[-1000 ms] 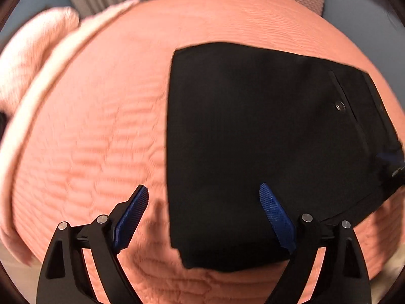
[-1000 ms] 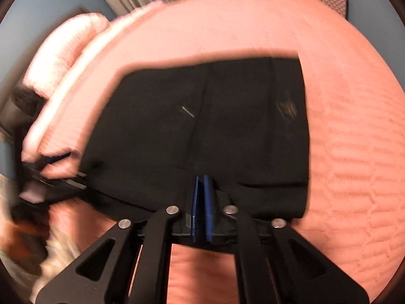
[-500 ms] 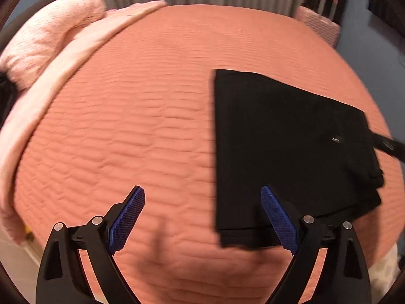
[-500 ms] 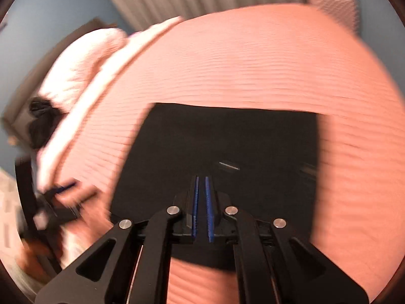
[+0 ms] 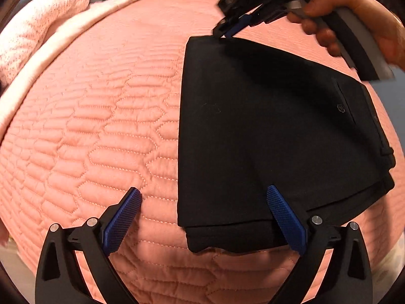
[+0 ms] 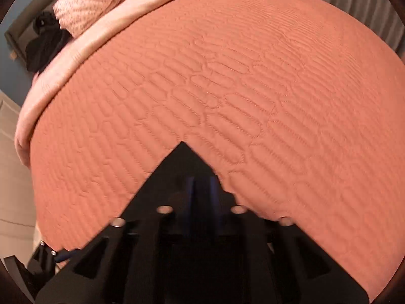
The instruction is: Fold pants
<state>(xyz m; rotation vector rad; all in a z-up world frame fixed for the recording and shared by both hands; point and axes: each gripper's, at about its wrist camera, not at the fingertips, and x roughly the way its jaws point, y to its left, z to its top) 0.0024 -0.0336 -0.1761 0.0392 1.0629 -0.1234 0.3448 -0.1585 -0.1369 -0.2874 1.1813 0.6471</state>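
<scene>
**Two grippers at opposite corners of the folded pants**

Black pants (image 5: 265, 131) are lying folded on the quilted bedspread (image 5: 101, 126). Left gripper (image 5: 202, 217) is gaping wide, empty, straddling their near corner. Right gripper (image 5: 231, 26) is pressing its closed tips at the far corner.

Before you: black fabric pants (image 5: 265, 136), folded into a flat layered trapezoid on the quilt, back-pocket button up, waistband at your right.
</scene>
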